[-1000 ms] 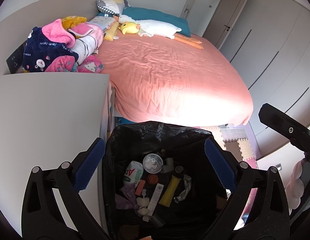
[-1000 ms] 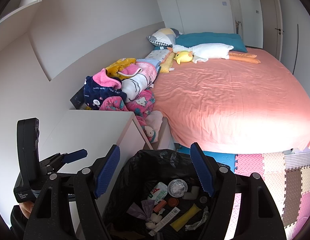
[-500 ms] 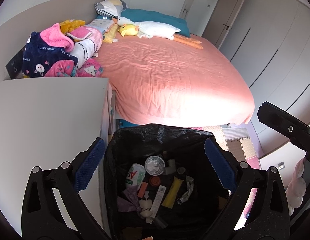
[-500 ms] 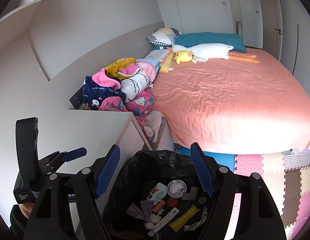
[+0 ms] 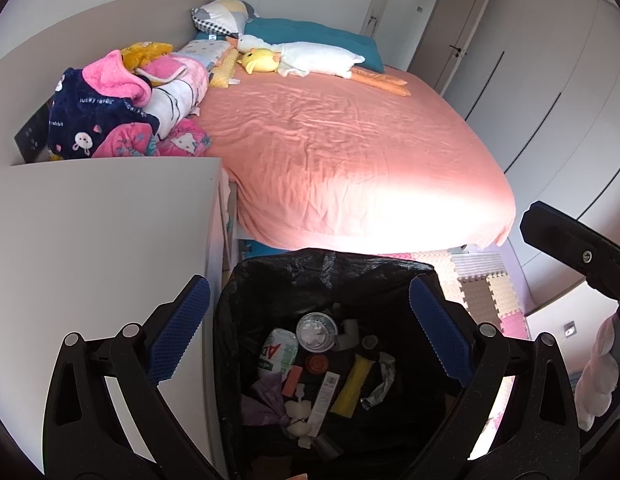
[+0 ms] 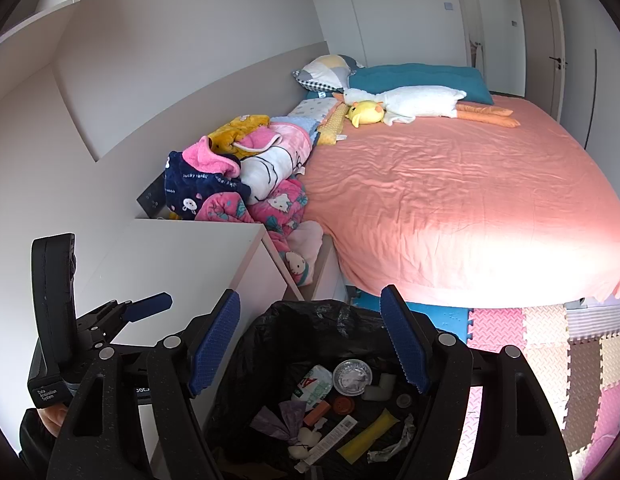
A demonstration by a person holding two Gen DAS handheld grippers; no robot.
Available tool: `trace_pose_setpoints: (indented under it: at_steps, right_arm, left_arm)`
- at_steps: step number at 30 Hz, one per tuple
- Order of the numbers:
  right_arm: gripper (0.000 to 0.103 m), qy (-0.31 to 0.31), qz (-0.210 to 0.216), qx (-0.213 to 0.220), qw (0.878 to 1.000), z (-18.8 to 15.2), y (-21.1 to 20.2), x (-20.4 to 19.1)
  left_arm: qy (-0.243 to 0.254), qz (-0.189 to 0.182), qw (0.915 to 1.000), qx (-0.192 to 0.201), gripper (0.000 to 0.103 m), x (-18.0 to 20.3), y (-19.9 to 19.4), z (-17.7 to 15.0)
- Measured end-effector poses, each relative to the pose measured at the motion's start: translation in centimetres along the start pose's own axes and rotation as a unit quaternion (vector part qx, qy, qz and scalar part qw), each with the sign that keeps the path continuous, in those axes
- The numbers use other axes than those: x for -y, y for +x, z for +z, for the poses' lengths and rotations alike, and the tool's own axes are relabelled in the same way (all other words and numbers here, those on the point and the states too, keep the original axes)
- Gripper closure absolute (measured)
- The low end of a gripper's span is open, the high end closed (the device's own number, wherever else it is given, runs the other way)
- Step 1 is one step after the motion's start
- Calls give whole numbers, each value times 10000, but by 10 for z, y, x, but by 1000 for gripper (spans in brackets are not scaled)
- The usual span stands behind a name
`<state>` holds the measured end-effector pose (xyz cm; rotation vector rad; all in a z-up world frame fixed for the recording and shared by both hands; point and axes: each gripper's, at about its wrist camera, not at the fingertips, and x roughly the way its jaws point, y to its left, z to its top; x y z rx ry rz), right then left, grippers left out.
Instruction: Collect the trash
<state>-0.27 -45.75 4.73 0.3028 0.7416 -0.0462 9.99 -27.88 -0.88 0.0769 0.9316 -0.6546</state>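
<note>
Two ridged blue pads (image 5: 178, 338) (crinkled liner (image 5: 270, 280))

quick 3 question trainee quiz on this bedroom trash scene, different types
1. True or false: the left claw is shut on a piece of trash.
2. What sits inside the bin, next to the red cap? A) yellow packet B) goose plush C) teal pillow
3. Fill in: the bin liner is ____ in colour.

Key: 1 false, both the left and the right claw are open and empty; 2 A; 3 black.
</note>
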Motion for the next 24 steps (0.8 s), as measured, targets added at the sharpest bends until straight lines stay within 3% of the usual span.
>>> trace_pose_setpoints:
  at_steps: [16, 24]
  right_arm:
    - [30, 4, -1, 3, 10000, 0, 0, 5]
    - [30, -2, 9, -3, 10000, 0, 0, 5]
  left_arm:
    - [134, 69, 9997, 172, 7, 6, -4, 2]
    - [220, 169, 9996, 77, 7, 11, -2, -1]
